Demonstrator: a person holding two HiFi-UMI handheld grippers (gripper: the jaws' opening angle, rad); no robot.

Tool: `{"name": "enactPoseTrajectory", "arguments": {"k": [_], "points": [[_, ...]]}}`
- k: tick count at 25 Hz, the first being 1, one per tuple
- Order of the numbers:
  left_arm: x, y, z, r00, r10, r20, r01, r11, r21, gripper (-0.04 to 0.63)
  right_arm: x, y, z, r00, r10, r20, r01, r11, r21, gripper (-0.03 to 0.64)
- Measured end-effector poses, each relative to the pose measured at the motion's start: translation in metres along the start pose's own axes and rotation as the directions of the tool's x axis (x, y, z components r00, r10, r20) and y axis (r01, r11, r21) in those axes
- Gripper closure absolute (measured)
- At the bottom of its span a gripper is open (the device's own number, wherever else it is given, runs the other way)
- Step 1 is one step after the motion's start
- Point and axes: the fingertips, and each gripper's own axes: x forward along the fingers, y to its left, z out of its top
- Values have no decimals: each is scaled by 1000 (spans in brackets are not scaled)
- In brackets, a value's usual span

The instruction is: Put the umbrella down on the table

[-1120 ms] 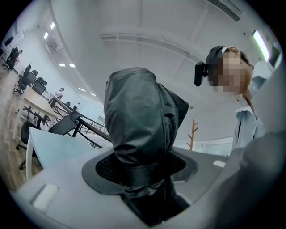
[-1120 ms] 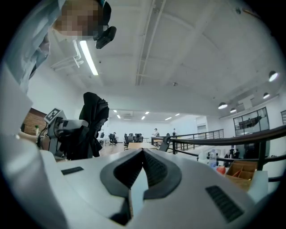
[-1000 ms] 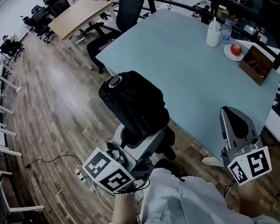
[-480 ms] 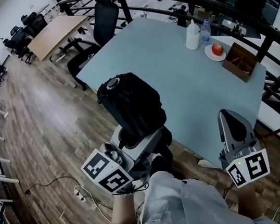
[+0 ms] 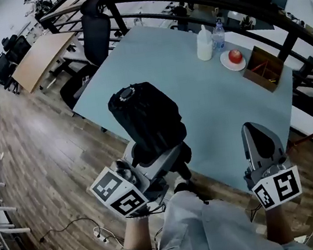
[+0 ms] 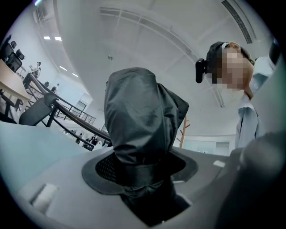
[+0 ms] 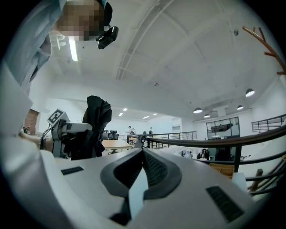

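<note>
A folded black umbrella [image 5: 146, 114] stands upright in my left gripper [image 5: 155, 154], which is shut on its lower end. In the left gripper view the umbrella [image 6: 140, 116] rises from between the dark pads and fills the middle. It hangs over the near edge of the pale blue table [image 5: 212, 106] and is not touching it. My right gripper [image 5: 256, 132] is at the lower right over the table's near corner, shut with nothing in it. From the right gripper view [image 7: 142, 154] the umbrella [image 7: 96, 120] shows off to the left.
At the table's far end stand a white bottle [image 5: 205, 44], a clear water bottle [image 5: 219, 34], an apple on a plate [image 5: 234, 56] and a brown cardboard box [image 5: 264, 69]. A black railing [image 5: 281, 19] curves behind. An office chair [image 5: 96, 40] stands at the far left corner.
Both grippers have moved level toward the table, which now lies more in front of me. The umbrella stays upright in the left gripper. The right gripper stays shut.
</note>
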Motion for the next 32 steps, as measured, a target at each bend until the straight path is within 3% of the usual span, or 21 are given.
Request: {"name": "enactPoseTrajectory", "arguments": {"k": [12,22,32], "points": [[56,88,15,983,-149,-105,145,989,-41,336,66,-18,-8,982,-188,-30,188,982,22,621],[79,118,9,941,-278,-195,278,960,-27,336,73,-17,-15,940,-340,-42,340,940,9,621],[112,119,2,885,-365,-290,393,919,42,336,69,-24,-25,903,-425,-58,426,904,17,621]]}}
